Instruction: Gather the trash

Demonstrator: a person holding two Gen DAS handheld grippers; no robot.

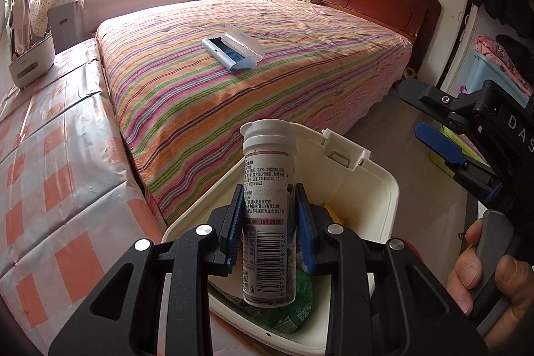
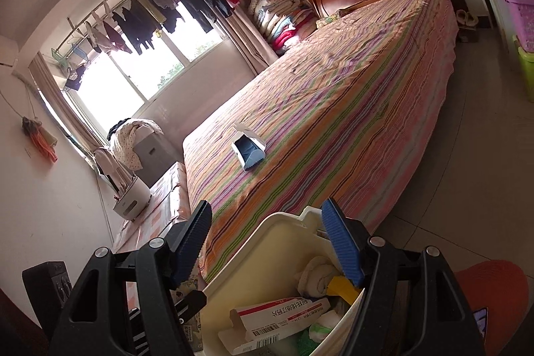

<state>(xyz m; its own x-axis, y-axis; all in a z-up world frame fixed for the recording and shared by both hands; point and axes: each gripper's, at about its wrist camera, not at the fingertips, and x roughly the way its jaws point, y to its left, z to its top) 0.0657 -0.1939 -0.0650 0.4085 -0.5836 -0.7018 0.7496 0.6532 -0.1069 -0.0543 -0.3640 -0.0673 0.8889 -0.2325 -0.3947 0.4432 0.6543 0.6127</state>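
The left gripper (image 1: 268, 222) pinches a white tablet tube (image 1: 267, 209) between its fingers – long axis upright, directly above the open trash bin (image 1: 383, 189). The right gripper (image 2: 267, 242), fingers spread and empty, hovers over the same bin.

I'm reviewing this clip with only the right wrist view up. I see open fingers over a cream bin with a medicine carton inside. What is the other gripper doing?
Observer: The left gripper is shut on a white tablet tube, held upright over the bin.
Operator: Is the tube inside yet?
Observer: No, it is not released; its base hangs above a green wrapper in the bin.
Operator: Is the right gripper near that tube?
Observer: No. In the left view the right gripper sits open, off to the side beyond the bin's rim.
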